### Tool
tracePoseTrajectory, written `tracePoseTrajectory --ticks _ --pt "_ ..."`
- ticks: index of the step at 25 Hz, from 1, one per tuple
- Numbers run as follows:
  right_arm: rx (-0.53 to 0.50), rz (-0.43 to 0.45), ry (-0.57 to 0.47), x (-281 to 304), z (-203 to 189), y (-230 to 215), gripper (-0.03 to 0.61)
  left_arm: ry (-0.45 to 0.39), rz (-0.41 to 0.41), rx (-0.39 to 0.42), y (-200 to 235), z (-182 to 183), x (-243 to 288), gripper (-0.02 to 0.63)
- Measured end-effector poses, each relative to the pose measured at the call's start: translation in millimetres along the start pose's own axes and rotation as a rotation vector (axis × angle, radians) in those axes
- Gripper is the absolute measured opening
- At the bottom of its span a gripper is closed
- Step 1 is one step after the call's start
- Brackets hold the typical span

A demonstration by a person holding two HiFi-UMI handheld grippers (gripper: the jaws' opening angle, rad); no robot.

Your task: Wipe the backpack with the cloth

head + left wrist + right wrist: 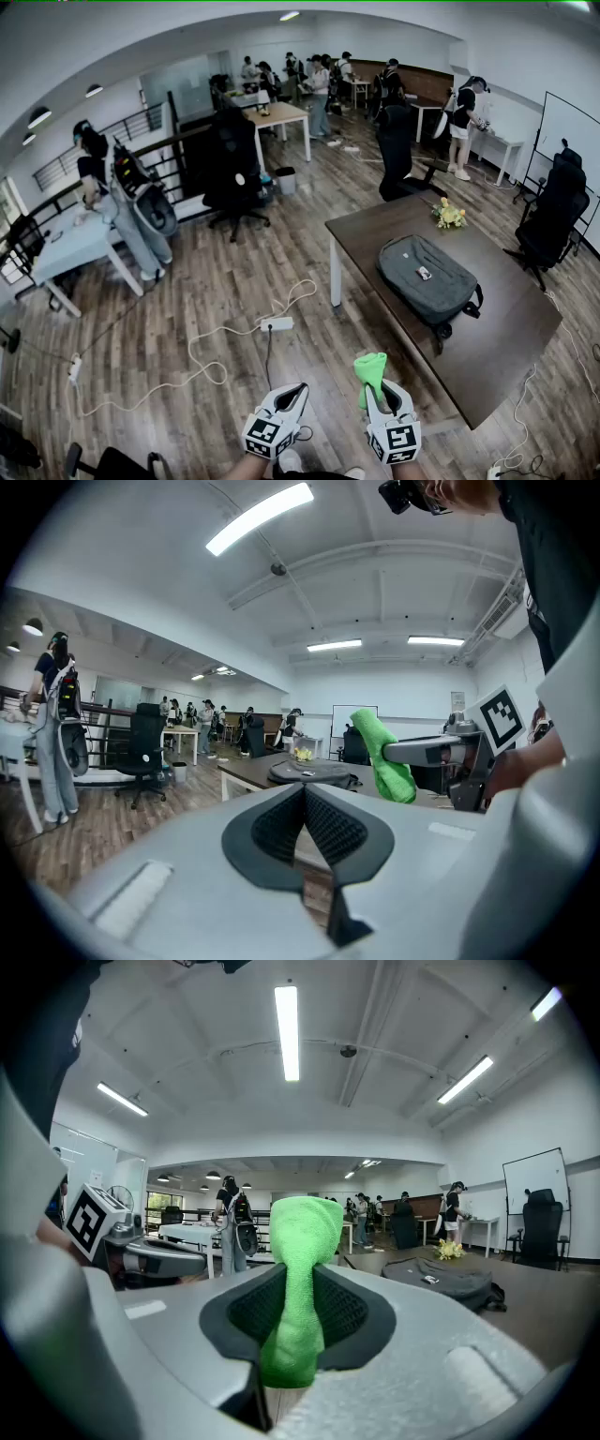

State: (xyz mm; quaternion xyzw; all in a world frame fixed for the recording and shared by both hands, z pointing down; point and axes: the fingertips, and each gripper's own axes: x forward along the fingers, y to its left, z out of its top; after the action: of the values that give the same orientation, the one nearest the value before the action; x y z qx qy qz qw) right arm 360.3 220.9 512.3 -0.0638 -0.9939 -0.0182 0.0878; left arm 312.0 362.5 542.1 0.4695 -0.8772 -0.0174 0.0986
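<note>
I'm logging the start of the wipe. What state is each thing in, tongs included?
left tongs: shut, nothing between them.
right tongs: shut on the cloth.
cloth: green, bunched, clamped with its top sticking up past the tips.
backpack: lying flat on the table, well apart from both tongs.

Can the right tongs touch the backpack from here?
Probably not yet: the right tongs, gripping the cloth, hover over the floor short of the table where the backpack lies. Nothing blocks the way.
</note>
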Motion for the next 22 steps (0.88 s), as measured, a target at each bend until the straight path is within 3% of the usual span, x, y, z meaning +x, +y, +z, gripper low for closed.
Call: tracePoseTrajectory --ticks 11,22 --pt "-0.053 0.0 -0.013 19 12 22 0.087 -0.014 -0.002 0.005 25 7 -3 0.018" --pt "-0.008 -0.04 -0.031 62 21 46 0.092 -0.016 -0.048 0.026 75 12 -8 0.018"
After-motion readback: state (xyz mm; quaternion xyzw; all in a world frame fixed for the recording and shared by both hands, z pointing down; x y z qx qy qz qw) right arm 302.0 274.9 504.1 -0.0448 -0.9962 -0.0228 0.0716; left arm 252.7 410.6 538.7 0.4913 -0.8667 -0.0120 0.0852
